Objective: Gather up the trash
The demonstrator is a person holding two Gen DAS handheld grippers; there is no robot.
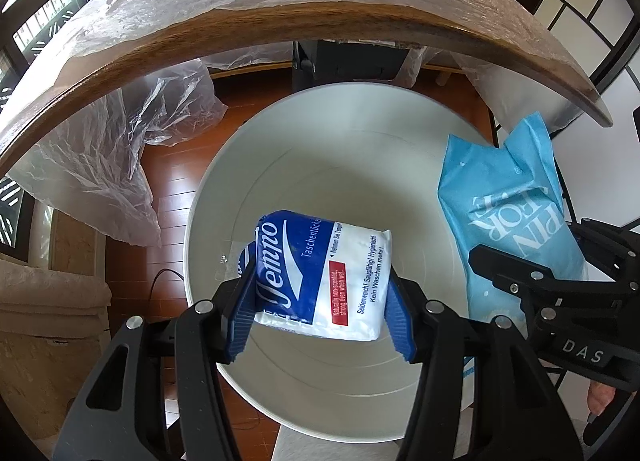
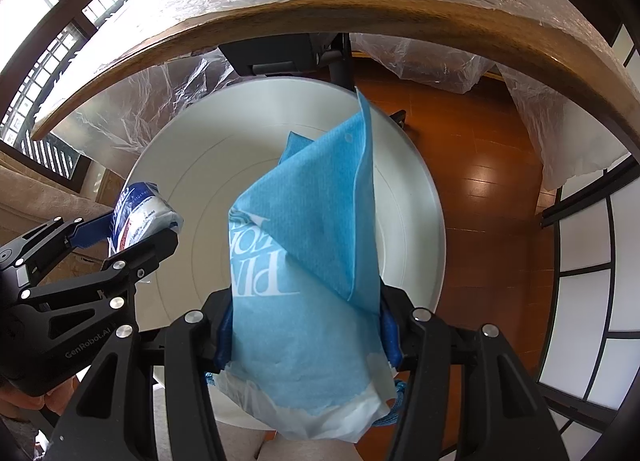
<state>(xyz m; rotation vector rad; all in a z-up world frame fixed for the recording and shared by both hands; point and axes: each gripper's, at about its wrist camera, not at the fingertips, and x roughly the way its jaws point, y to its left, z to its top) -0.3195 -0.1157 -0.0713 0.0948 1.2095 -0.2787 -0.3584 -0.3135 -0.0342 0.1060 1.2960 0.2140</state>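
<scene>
Presently, left tool (image 1: 322, 301) grips a tissue pack (image 1: 320, 277) directly above the white bin (image 1: 280, 141); right tool (image 2: 308, 325) clamps a blue paper bag (image 2: 308, 229) over it.

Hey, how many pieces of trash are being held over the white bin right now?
2. A tissue pack sits clamped in the left tool; a blue paper bag is gripped by the right tool. The white bin below looks empty, though its bottom is partly hidden.
</scene>
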